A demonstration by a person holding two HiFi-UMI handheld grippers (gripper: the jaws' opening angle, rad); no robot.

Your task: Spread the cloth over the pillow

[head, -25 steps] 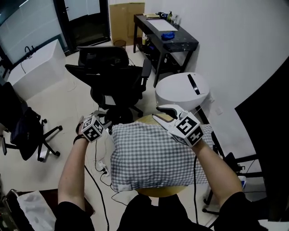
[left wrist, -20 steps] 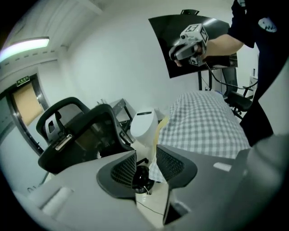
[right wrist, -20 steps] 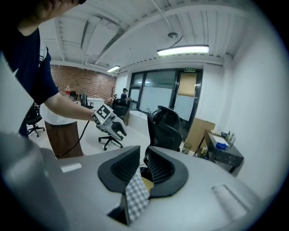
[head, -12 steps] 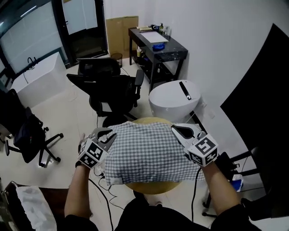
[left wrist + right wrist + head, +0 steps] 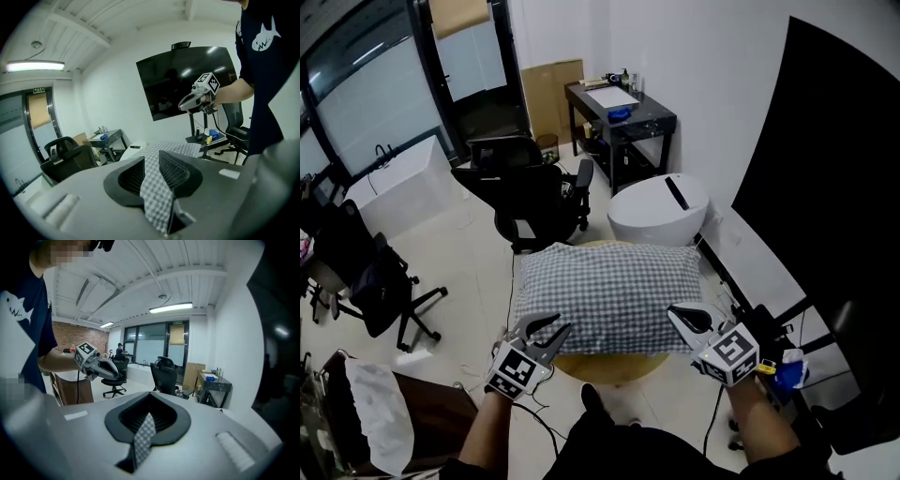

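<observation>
A grey-and-white checked cloth (image 5: 609,295) lies spread over the pillow, which is hidden beneath it, on a round wooden stool (image 5: 614,366). My left gripper (image 5: 555,330) is at the cloth's near left corner. In the left gripper view a strip of cloth (image 5: 157,192) runs between its pads (image 5: 174,169); those jaws are opening slightly while the pads still touch the cloth. At the near right corner, my right gripper (image 5: 680,314) is shut on the cloth (image 5: 143,439), pinching a narrow strip. Each gripper view shows the other gripper across the cloth: the right gripper (image 5: 183,105) and the left gripper (image 5: 119,373).
A black office chair (image 5: 525,187) and a white rounded bin (image 5: 661,206) stand just beyond the stool. A black desk (image 5: 623,112) is against the far wall, a big black screen (image 5: 825,187) on a stand at the right, another chair (image 5: 375,281) at the left. Cables trail on the floor.
Both grippers have come back from the pillow's far corners, along its sides, to the near corners. The checked cloth now lies flat over the whole pillow.
</observation>
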